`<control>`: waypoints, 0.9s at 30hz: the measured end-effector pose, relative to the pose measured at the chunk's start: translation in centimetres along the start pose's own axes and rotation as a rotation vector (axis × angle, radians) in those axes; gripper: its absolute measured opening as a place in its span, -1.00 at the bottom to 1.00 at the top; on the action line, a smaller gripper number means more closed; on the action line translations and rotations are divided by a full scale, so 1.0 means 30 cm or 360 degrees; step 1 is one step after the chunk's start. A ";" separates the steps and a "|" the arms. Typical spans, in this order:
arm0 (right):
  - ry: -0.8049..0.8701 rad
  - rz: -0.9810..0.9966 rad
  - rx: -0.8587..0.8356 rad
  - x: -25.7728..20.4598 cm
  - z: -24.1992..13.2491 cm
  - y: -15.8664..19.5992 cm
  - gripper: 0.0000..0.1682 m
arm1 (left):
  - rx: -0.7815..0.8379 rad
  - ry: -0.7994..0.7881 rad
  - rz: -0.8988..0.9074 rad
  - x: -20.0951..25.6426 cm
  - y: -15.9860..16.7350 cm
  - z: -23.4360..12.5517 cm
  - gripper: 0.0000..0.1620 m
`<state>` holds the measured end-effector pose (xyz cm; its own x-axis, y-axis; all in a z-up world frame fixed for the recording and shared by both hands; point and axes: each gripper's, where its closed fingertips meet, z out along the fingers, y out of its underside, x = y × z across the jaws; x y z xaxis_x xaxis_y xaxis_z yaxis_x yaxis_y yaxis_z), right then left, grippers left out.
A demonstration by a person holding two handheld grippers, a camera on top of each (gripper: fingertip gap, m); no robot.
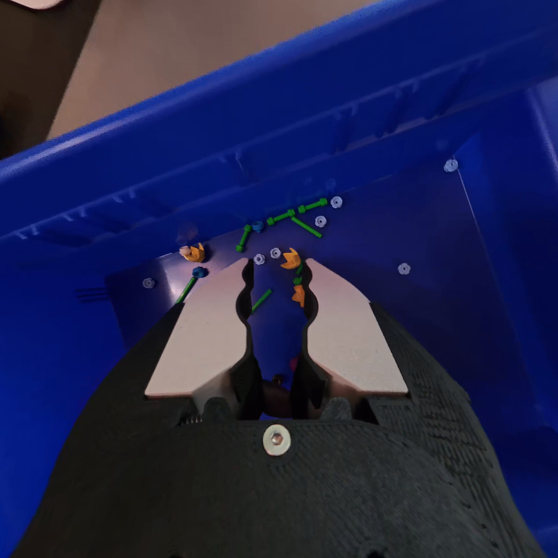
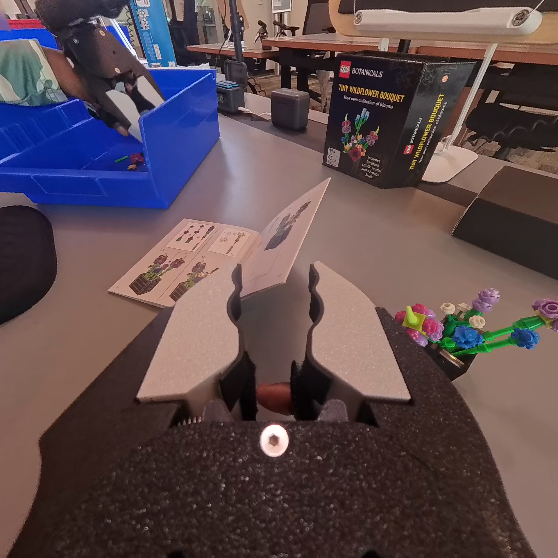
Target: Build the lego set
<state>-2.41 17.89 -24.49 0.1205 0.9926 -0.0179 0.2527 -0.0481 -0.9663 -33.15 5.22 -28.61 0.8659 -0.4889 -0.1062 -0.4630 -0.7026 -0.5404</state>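
My left gripper is open inside the blue bin, just above its floor. Between and ahead of its fingertips lie an orange flower piece on a green stem, another orange flower, green stems and several small pale round pieces. My right gripper is open and empty over the grey table, pointing at the open instruction booklet. The part-built flower bouquet in its black base lies to the right of it. The left gripper also shows in the right wrist view, reaching into the bin.
The black set box stands at the back right. A dark box lies at the right edge and a black pad at the left. A lamp base, a grey cube and more desks stand behind. Left tips to right tips: about 35 centimetres. Measured from the fingertips, the orange flower is 5 centimetres or so from the left gripper and 35 centimetres from the right.
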 end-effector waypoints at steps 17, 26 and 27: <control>-0.0005 -0.0002 -0.0002 0.000 -0.001 0.000 -0.48 | -0.0235 -0.0028 -0.0087 -0.020 0.087 0.015 -0.74; -0.0011 0.0007 -0.0007 0.001 -0.001 0.003 -0.48 | -0.0171 -0.0063 -0.0203 -0.048 0.076 0.000 -0.69; -0.0012 0.0009 -0.0008 0.001 -0.001 0.003 -0.48 | -0.0138 -0.0063 -0.0221 -0.051 0.069 -0.005 -0.69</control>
<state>-2.37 17.92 -24.57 0.1149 0.9931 -0.0251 0.2567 -0.0541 -0.9650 -35.46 4.44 -29.44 0.9287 -0.3644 -0.0690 -0.3514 -0.8049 -0.4783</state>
